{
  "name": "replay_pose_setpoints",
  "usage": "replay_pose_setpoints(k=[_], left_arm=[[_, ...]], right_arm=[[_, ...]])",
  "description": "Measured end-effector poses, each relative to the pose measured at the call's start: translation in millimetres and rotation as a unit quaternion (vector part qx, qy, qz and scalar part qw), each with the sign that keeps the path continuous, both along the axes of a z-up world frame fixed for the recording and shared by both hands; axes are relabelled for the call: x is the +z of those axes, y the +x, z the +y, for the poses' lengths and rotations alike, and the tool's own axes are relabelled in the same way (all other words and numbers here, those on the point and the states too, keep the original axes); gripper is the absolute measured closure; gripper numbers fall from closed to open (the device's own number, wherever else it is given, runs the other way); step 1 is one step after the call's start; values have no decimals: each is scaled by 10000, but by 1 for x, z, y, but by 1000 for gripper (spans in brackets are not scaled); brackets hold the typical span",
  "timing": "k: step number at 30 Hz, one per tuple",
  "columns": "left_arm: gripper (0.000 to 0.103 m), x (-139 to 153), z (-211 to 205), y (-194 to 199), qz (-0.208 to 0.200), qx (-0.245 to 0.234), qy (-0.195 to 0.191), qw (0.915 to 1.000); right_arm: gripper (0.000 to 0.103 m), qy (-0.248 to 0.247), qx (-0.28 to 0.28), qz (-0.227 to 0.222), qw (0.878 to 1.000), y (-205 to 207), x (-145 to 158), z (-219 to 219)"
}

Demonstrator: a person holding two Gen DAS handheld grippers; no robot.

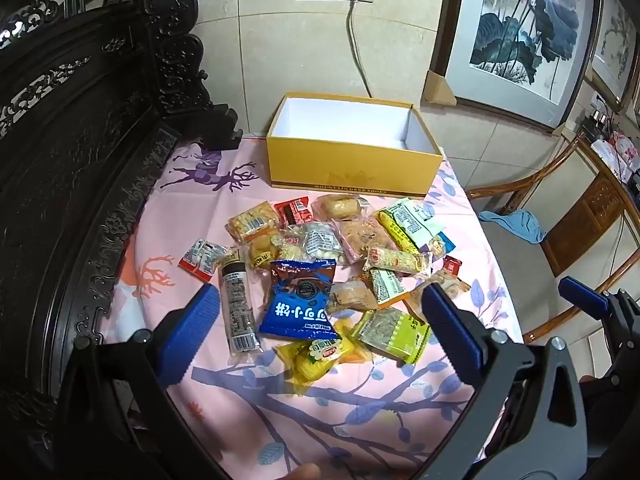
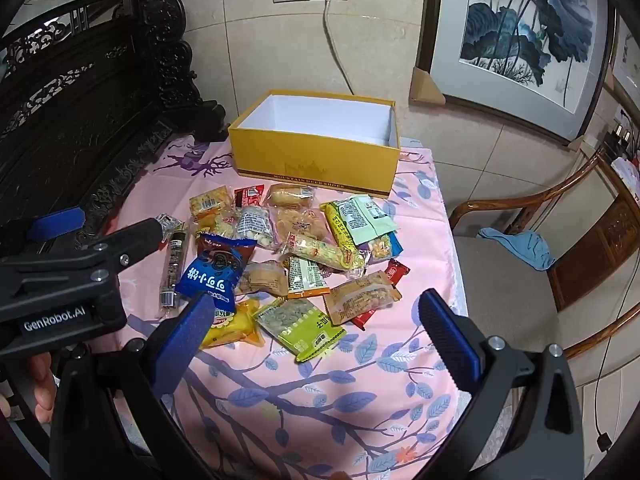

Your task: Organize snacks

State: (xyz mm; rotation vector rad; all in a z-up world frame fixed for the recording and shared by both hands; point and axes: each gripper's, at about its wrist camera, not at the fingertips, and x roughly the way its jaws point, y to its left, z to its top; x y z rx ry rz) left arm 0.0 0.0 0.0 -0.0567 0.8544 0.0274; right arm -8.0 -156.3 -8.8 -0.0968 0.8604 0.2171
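Currently each hand-held gripper [image 1: 320, 320] [image 2: 316, 320] gapes wide, holding nothing.

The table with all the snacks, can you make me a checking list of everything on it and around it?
Surface: table under a pink cloth with leaf and deer prints.
Job's things: yellow box, open and empty, at the far edge; snack pile loose in front of it, with a blue bag and a long dark stick pack near the front.
Clutter: nothing seen besides the snacks.
Tools: left tool and right tool both wide open, above the near side of the pile, holding nothing.
Cables: grey cord from the wall socket down behind the box.
Surroundings: carved dark furniture on the left; framed painting; chair with a blue rag.
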Motion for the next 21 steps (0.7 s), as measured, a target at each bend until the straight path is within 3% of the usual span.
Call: replay_pose_setpoints(k=[21], left_arm=[[2,-1,0,0,48,5,-28,10000]], right_arm=[[1,0,0,21,10000,0,-2,1]])
